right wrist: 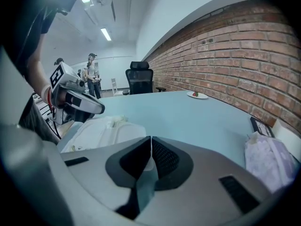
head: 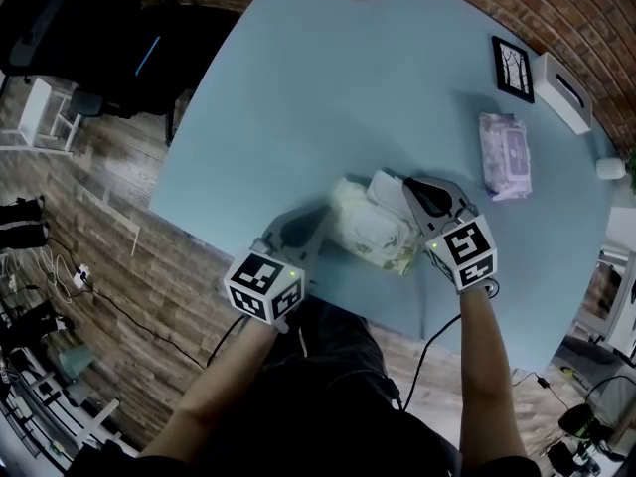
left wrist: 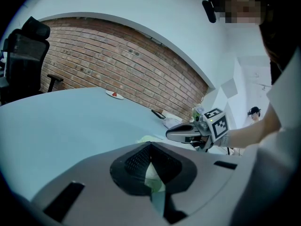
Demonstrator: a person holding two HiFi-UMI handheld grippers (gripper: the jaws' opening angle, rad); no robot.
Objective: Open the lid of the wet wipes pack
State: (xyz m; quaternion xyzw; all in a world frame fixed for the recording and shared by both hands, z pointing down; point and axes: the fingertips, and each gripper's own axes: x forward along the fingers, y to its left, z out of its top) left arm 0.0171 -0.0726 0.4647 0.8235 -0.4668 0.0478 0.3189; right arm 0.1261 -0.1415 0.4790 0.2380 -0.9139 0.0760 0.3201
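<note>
with pack (head: 373, 229) at near edge of surface (head: 298, 87), left hand-held gripper (head: 320, 225) clamped on its end and right hand-held gripper (head: 412, 193) pinched shut on lid (head: 383, 189): keep left grip firm, lift right up and back in an arc, slowly, to avoid losing the thin lid

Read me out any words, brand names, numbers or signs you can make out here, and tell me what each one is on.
No text is readable in any view.
Wet wipes pack: print too blurred to read.
Purple pack: label too small to read.
Framed picture: a dark drawing, no words to make out.
Left marker cube and right marker cube: black-and-white square patterns only, no letters.
</note>
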